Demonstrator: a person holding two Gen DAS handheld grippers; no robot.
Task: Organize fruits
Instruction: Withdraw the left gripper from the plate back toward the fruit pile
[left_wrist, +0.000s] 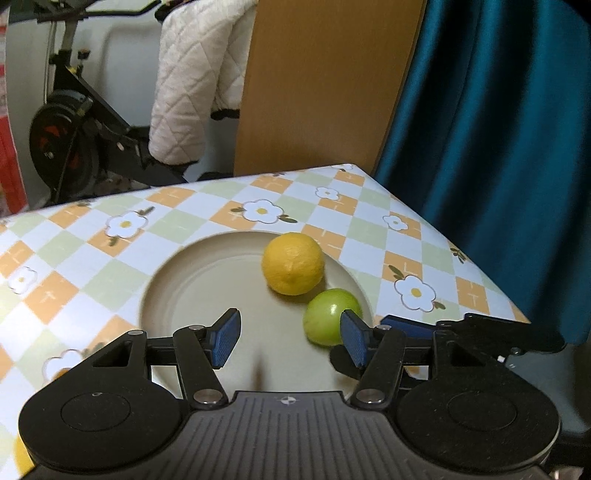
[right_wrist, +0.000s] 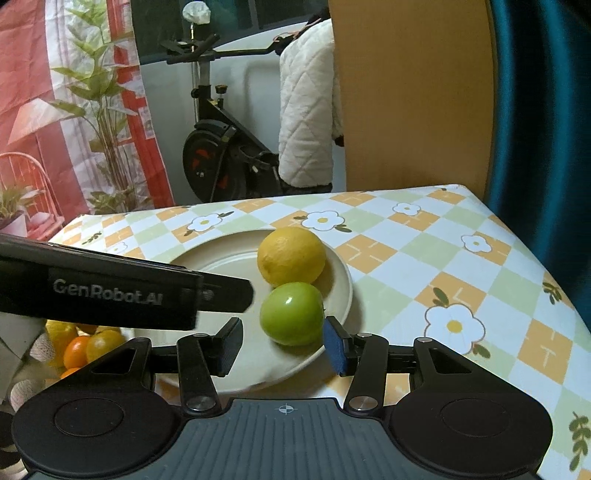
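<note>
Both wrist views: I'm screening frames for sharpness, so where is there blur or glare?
Left wrist view: plate rim smeared at left, lemon fairly sharp, table edges bowed by the fisheye. Right wrist view: white glare spot on the green apple, near plate rim blurred.

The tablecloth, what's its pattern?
Orange, green and white diamond checks with white flowers; right wrist view shows it best.

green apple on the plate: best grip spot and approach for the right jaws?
Grip the green apple across its widest middle, coming from the near rim of the plate with the right gripper. It is round and glossy, so an off-centre pinch may slip. The lemon crowds its far side; the flanks look clear.
</note>
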